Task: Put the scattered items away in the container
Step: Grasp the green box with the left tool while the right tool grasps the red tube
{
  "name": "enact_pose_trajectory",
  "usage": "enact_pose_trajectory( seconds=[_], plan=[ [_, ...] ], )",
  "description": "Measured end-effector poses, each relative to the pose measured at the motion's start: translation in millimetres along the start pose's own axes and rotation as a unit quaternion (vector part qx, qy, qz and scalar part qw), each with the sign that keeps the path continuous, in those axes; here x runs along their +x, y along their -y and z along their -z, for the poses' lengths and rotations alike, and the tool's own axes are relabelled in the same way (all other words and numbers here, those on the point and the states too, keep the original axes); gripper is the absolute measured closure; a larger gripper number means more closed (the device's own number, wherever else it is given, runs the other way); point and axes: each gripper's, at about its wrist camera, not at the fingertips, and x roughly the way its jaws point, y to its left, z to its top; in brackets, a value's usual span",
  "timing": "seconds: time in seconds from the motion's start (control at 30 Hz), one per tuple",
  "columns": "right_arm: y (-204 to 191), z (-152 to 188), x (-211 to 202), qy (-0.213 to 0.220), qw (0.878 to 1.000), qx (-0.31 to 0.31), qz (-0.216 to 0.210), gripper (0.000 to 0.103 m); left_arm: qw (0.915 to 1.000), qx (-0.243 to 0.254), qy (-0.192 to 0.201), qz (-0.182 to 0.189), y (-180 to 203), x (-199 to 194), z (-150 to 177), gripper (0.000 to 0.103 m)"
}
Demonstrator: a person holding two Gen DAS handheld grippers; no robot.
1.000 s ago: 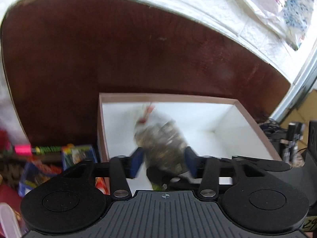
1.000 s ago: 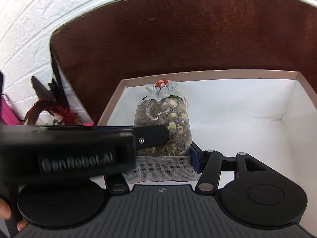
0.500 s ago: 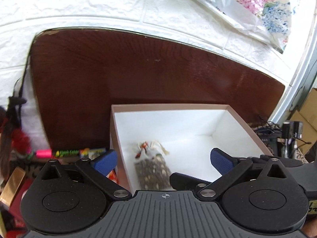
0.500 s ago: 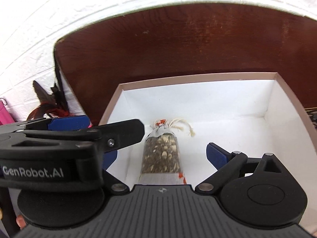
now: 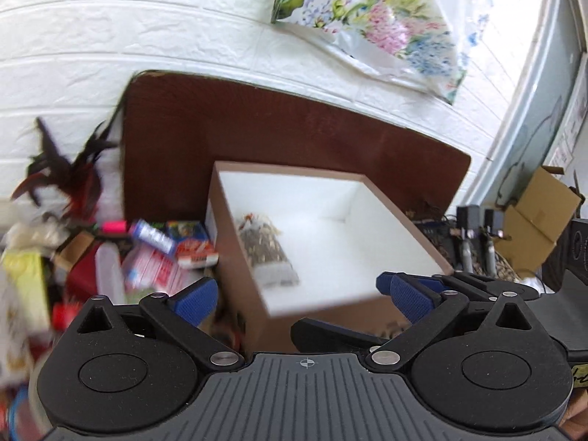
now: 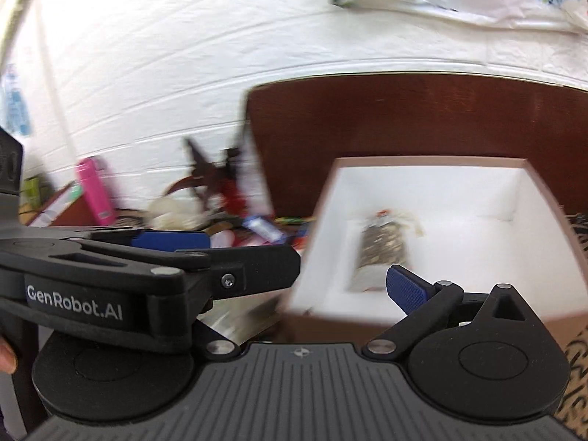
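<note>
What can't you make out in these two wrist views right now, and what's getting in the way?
- Pile of scattered items, left wrist view: motion blur makes labels unreadable.
- Herb sachet in the box, right wrist view: blurred, near end hidden behind a blue pad.
- Right hand-held gripper, right wrist view: left finger covered by the left hand-held gripper.
- Box front, left wrist view: lower part hidden by the gripper body.

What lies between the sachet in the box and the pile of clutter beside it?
The box's left wall separates the sachet from the clutter pile; the left wrist view shows it.
</note>
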Motion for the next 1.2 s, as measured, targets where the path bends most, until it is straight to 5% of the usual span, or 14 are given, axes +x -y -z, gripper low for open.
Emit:
enact_pose_trajectory(
  seconds=[0.23,0.37,0.57,0.8,1.0,1.13,1.2],
  plan=[
    [-26,76,-18,0.013,1.000,-0.014,-0.010,0.002,0.9991,-0.033,-0.016,-0.020,-17,-30,84,0.000],
    [-26,126,-13,0.007,1.000,-0.008,0.024,0.002,0.9965,-0.063,-0.035,-0.043,-30,-27,128,0.000],
    [-20,158,8,-0.030,0.997,-0.029,0.069,0.010,0.9953,-0.054,-0.050,-0.062,-39,-16,147,0.003],
    [-8,154,33,-0.045,0.996,-0.057,0.051,0.022,0.9915,-0.089,-0.082,-0.046,-59,-3,150,0.028],
    [4,151,54,-0.050,0.997,-0.045,0.028,0.029,0.9914,-0.083,-0.092,-0.043,-66,9,155,0.033],
    [9,146,56,-0.051,0.998,-0.022,-0.004,0.064,0.9919,-0.064,-0.098,-0.050,-64,13,154,0.072],
    [8,145,51,-0.050,0.999,-0.018,-0.006,0.072,0.9917,-0.065,-0.101,-0.047,-63,13,155,0.077]
  ],
)
